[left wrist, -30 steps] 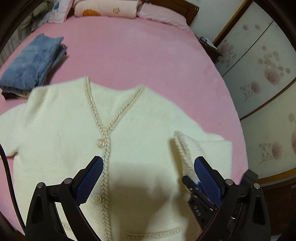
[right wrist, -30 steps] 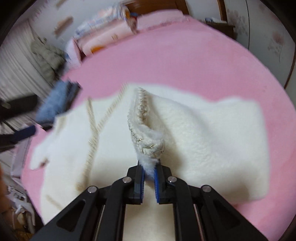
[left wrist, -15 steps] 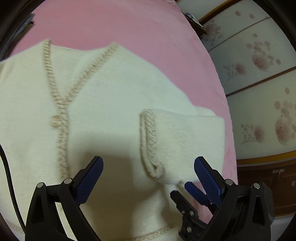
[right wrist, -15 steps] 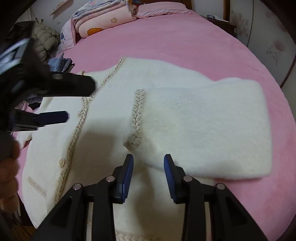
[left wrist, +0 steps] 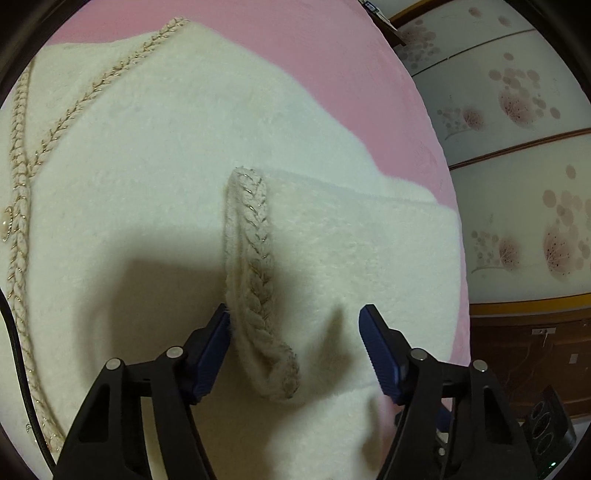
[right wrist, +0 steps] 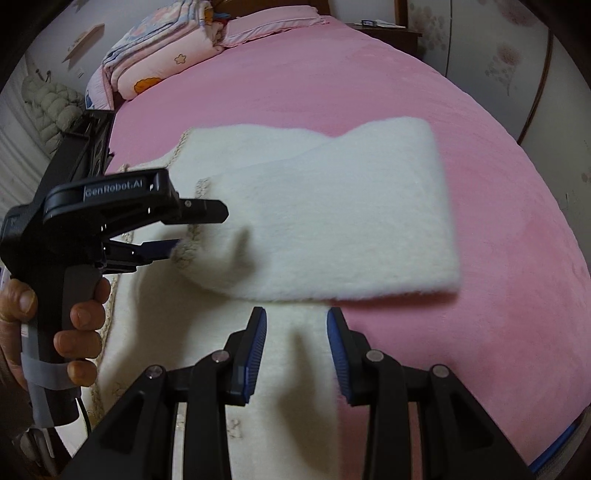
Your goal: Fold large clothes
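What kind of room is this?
Most likely a bedroom. A cream cardigan lies on a wide bed with a pink cover, folded quilts and a pillow are piled at its head, and a small bedside table stands beside it.

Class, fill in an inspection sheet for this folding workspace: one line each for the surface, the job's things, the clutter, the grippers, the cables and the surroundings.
Surface: pink bedspread, smooth where bare.
Job's things: cream cardigan lying flat; its sleeve folded across the body, braided cuff inward.
Clutter: folded bedding stacked at the head of the bed.
Grippers: left gripper open, fingers either side of the cuff, the left one touching it; right gripper open, holding nothing, just short of the sleeve's near edge.
Cables: one black cable along the cardigan's left edge.
Surroundings: floral wardrobe panels; dark wooden nightstand.
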